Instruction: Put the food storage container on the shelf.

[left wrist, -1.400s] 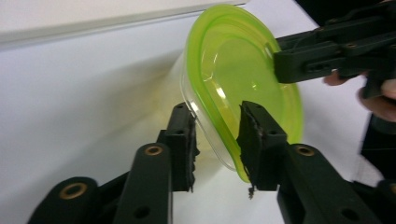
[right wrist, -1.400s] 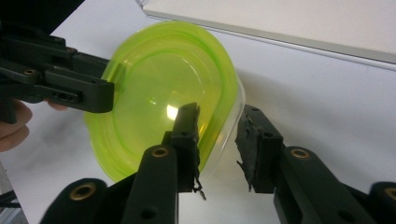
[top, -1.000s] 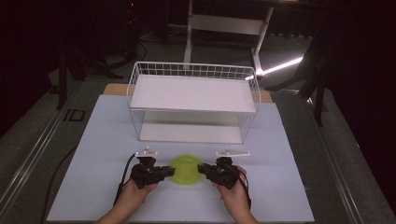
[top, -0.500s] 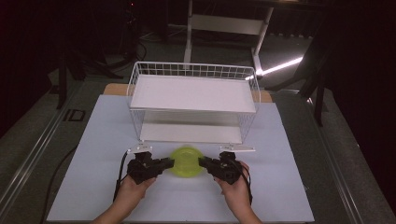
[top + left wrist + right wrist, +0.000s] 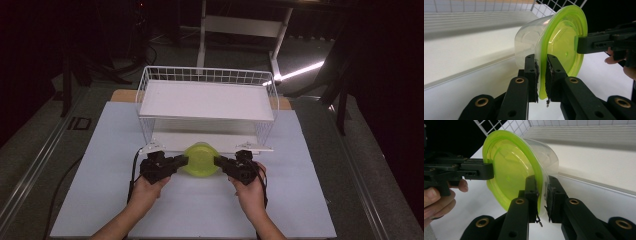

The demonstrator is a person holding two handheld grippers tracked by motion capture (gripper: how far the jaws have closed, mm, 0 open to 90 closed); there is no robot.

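Observation:
A clear plastic tub with a lime-green lid [image 5: 201, 159] hangs between my two grippers, just in front of the wire rack. It is tipped so the lid faces the person. My left gripper [image 5: 184, 162] is shut on the lid's rim [image 5: 543, 72] from the left. From the right, my right gripper [image 5: 218, 162] is shut on the opposite rim [image 5: 541, 192]. In the left gripper view the right gripper's jaws reach the lid [image 5: 564, 42] from the far side. The right gripper view shows the clear tub wall [image 5: 546, 155] behind the lid.
A white wire rack [image 5: 150, 95] with an upper shelf [image 5: 207, 100] and a lower shelf [image 5: 210, 142] stands just beyond the tub. A pale mat [image 5: 100, 170] covers the table. Dark floor and a white stand [image 5: 245, 22] lie behind.
Both grippers have lifted the tub and carried it forward toward the rack's lower shelf. The tub has tipped up, so its lid now faces the person.

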